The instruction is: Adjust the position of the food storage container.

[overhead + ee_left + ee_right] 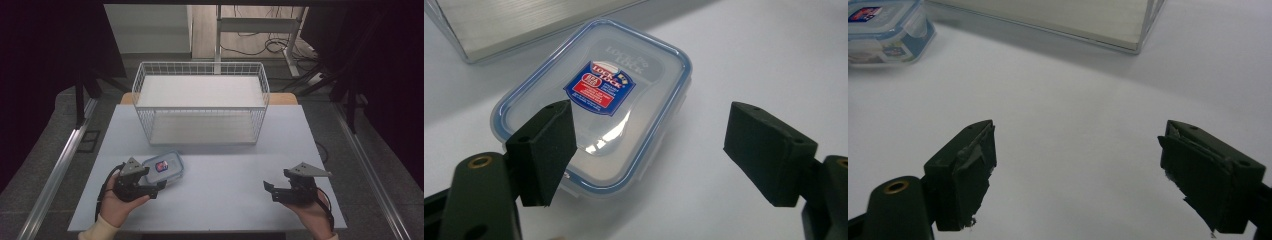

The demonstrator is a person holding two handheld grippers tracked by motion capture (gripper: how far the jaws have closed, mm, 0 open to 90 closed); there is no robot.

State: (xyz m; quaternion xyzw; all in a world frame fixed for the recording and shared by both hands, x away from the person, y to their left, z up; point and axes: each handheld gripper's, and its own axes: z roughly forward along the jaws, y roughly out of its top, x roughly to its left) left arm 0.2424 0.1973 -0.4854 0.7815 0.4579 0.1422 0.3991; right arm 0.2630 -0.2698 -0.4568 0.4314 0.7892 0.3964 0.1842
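High view: a clear rectangular plastic food container with a blue-rimmed lid and a red-and-blue label (163, 169) is seen lying flat on the pale grey tabletop (225, 190), toward its near left part, just in front of a white wire basket (200, 100) that stands at the far middle of the tabletop. The left gripper (155, 187) is held in the person's left hand (117, 202) just beside the container's near edge, with its jaws pointed toward the container. The right gripper (270, 191) is held in the right hand (312, 215) at the near right of the tabletop, well apart from the container, its jaws pointed leftward over bare tabletop.

In the left gripper view, the container (594, 105) is shown with its lid shut, lying ahead of and partly under the left-hand jaw; the other jaw is seen over bare tabletop. The jaws are spread wide and released, and nothing is pressed between them. Whether the left-hand jaw touches the lid cannot be told.

In the right gripper view, the jaws are likewise spread wide and released, with only tabletop between them. The container (885, 30) is seen at the upper left corner, far from these jaws, and the basket's lower edge (1073, 22) is seen along the top.
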